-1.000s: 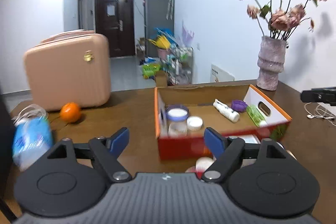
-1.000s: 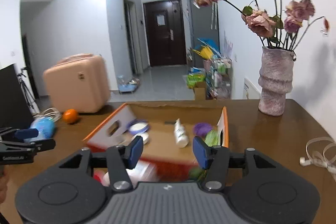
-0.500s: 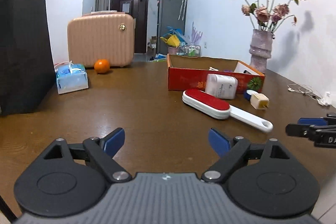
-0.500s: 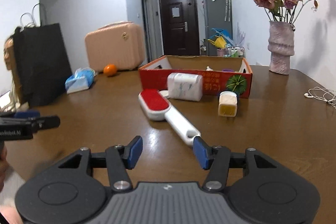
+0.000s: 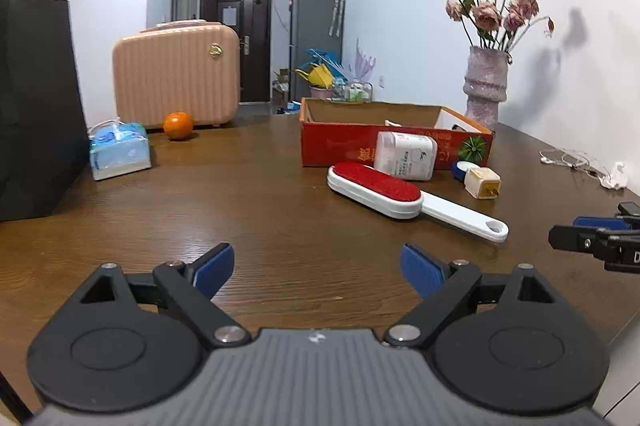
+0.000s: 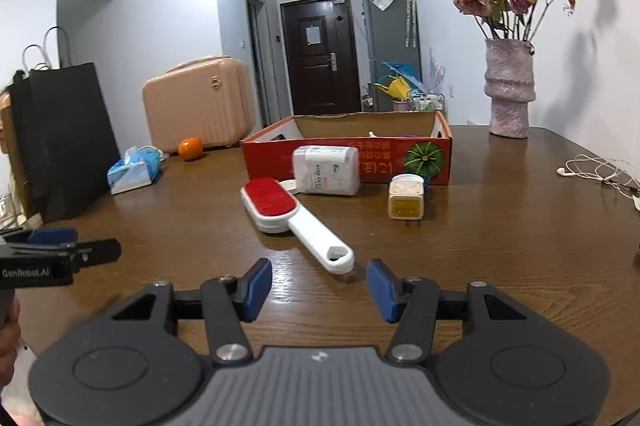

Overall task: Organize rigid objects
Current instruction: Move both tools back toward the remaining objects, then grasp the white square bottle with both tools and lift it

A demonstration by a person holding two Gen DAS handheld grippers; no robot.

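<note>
A red-and-white lint brush lies on the brown table, handle toward me. A white box leans on the front of the red cardboard box. A cream square jar lies beside it, with a blue-rimmed lid behind. My left gripper is open and empty, low over the near table. My right gripper is open and empty, just short of the brush handle's end.
A black bag stands at the left, with a blue tissue pack, an orange and a pink suitcase behind. A vase of dried roses stands at the far right. White earphone cables lie near the right edge.
Both grippers have pulled back from above the red box to low over the near table edge. In the last half second they have barely moved; both stay open.
</note>
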